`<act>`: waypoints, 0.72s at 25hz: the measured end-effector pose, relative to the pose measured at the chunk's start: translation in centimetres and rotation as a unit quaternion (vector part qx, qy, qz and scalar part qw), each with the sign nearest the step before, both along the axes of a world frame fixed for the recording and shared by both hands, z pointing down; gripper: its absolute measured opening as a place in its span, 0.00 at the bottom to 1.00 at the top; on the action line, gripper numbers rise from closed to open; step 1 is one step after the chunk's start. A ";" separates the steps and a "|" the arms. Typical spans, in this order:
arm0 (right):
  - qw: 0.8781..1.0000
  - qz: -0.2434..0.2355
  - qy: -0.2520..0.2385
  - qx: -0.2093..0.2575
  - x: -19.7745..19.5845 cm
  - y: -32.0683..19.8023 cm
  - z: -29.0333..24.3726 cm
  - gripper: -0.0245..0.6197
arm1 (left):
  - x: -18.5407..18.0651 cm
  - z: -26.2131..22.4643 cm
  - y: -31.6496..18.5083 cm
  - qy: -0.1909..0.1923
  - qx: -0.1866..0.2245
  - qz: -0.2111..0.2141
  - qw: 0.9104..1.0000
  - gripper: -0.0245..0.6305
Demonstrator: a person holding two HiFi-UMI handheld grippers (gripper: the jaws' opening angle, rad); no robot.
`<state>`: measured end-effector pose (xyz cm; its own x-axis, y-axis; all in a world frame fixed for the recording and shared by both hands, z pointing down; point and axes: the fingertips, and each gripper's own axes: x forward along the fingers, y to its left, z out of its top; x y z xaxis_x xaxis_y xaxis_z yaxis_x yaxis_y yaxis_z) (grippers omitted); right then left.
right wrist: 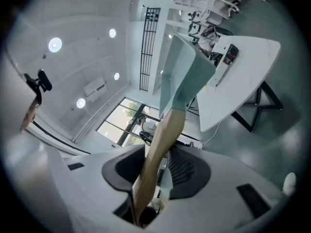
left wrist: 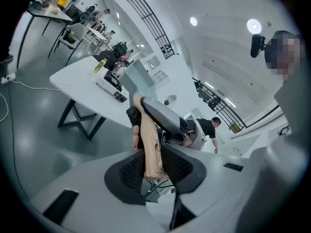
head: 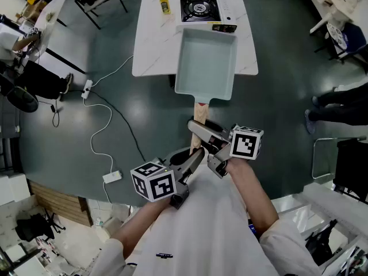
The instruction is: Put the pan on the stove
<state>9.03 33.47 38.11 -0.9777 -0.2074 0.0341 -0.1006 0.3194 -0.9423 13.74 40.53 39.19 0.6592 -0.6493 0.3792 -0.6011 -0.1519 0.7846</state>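
A pale green rectangular pan (head: pixel 206 62) with a wooden handle (head: pixel 199 112) hangs over the near edge of the white table (head: pixel 152 45). The black gas stove (head: pixel 199 8) stands at the table's far side, just beyond the pan. My left gripper (head: pixel 192 157) is shut on the end of the handle (left wrist: pixel 149 144). My right gripper (head: pixel 202 134) is shut on the handle (right wrist: pixel 158 154) a little further up, nearer the pan (right wrist: pixel 182 72). In the right gripper view the pan is seen tilted above the table (right wrist: pixel 243 76).
A yellow bottle (head: pixel 165 4) stands left of the stove. A white cable and power strip (head: pixel 112 177) lie on the floor to the left. A person (head: pixel 339 99) stands at the right. Desks and chairs line the left and far sides.
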 end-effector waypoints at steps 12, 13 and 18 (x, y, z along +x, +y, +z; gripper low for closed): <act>0.999 -0.026 0.021 0.035 0.4 -0.6 -0.6 0.27 | 0.8 -0.2 -0.9 0.002 0.016 -0.014 1.000 0.18; 0.998 -0.030 0.024 0.041 0.6 -1.0 -0.6 0.27 | 0.9 -0.1 -1.4 0.002 0.017 -0.015 1.000 0.18; 0.999 -0.033 0.016 0.038 0.8 -3.0 -0.2 0.27 | 1.1 0.0 -3.4 -0.004 0.018 -0.020 1.000 0.18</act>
<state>9.80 30.43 37.91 -0.9879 -0.1465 0.0518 -0.1068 0.3975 -0.9114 14.80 37.11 39.23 0.6297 -0.6886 0.3596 -0.6132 -0.1563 0.7743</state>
